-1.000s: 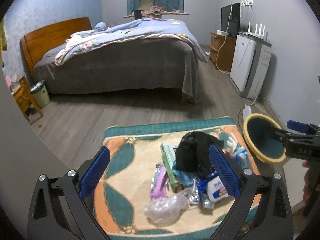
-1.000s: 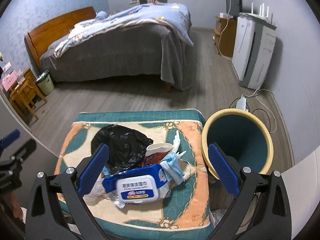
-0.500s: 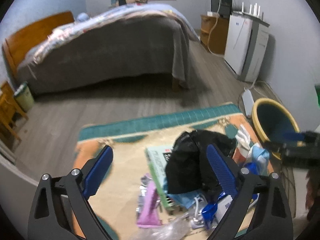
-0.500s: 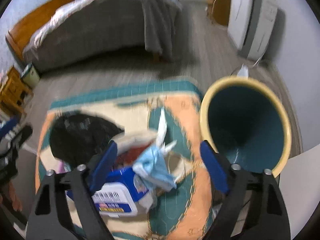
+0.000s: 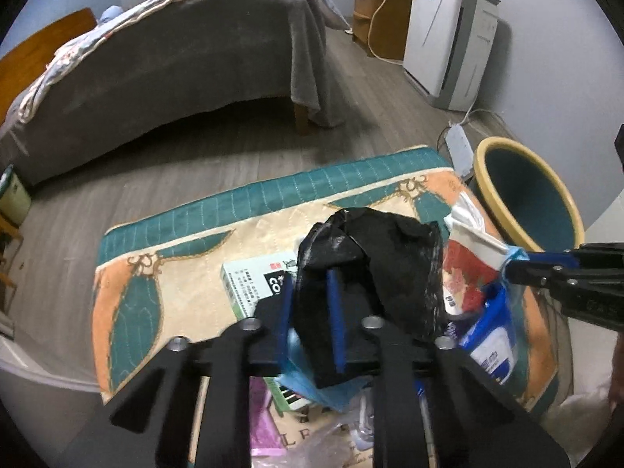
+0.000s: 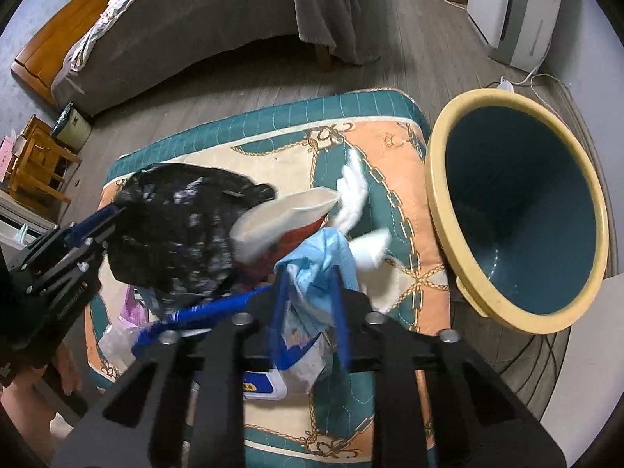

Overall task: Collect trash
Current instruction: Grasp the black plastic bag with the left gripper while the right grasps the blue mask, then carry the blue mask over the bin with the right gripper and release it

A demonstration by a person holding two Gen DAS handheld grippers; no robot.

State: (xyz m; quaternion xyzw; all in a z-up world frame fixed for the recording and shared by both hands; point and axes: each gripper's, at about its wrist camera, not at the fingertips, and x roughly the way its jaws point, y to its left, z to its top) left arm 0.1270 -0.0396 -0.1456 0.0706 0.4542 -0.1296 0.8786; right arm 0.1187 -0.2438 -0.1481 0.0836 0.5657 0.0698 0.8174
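Note:
A heap of trash lies on a patterned cushion [image 5: 163,241]. My left gripper [image 5: 310,280] is shut on a crumpled black plastic bag [image 5: 390,257], which also shows in the right wrist view [image 6: 179,226]. My right gripper [image 6: 308,277] is shut on a light blue wad of tissue or cloth [image 6: 319,253]. A teal bin with a yellow rim [image 6: 518,230] stands to the right of the cushion and also shows in the left wrist view [image 5: 526,191]. A red and white paper cup [image 6: 280,218] lies between the two grippers.
A blue and white wipes pack [image 5: 491,343], a green box [image 5: 253,277], a pink wrapper [image 5: 261,413] and white tissue [image 6: 353,191] lie in the heap. A bed [image 5: 175,58] stands behind. A white appliance [image 5: 448,39] and power strip [image 5: 456,144] are at right.
Both grippers moved down into the heap and closed from wide open. The left one took hold of the black bag, the right one the light blue wad.

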